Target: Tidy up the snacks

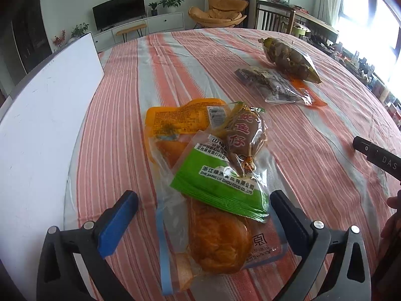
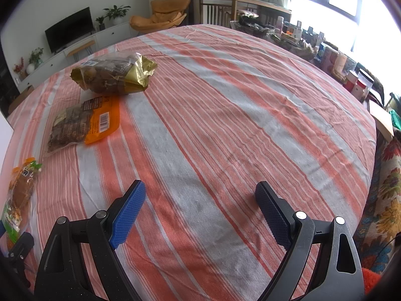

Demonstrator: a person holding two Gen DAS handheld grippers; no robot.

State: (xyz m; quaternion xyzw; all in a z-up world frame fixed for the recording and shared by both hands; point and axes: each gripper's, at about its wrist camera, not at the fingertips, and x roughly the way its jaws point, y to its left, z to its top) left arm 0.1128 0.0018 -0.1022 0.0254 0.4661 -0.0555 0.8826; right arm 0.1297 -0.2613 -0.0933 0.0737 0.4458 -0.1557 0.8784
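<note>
- A clear zip bag [image 1: 173, 238] with a blue seal strip lies flat on the counter [image 1: 120, 130], right in front of the left gripper [image 1: 200, 215]; inside it sits a golden-brown bun [image 1: 218, 243].
- Stacked on the bag's far end: a green-edged packet [image 1: 213, 173] with white print, and on top of that a small brown fish-snack packet [image 1: 244, 138] with red characters (a cartoon face at its near tip).
- Under them, further back, an orange packet [image 1: 175, 120] shows its printed label and barcode.
- Left fingers [image 1: 117, 225] are spread wide on either side of the bag, holding nothing; whether they touch the plastic is hard to tell.
- Well apart from the pile, further along the cloth, lie two more snacks: a gold-ended bag [image 2: 112, 75] of dark brown lumps, and just beside it a clear-and-orange packet [image 2: 82, 123] of dark pieces with a barcode.
- The right gripper [image 2: 200, 213] hangs over bare striped cloth, fingers [image 2: 127, 215] wide apart and empty (the pile only peeks in at the left edge of its view).
- A white board [image 1: 45, 115] lies along the counter's left edge.
</note>
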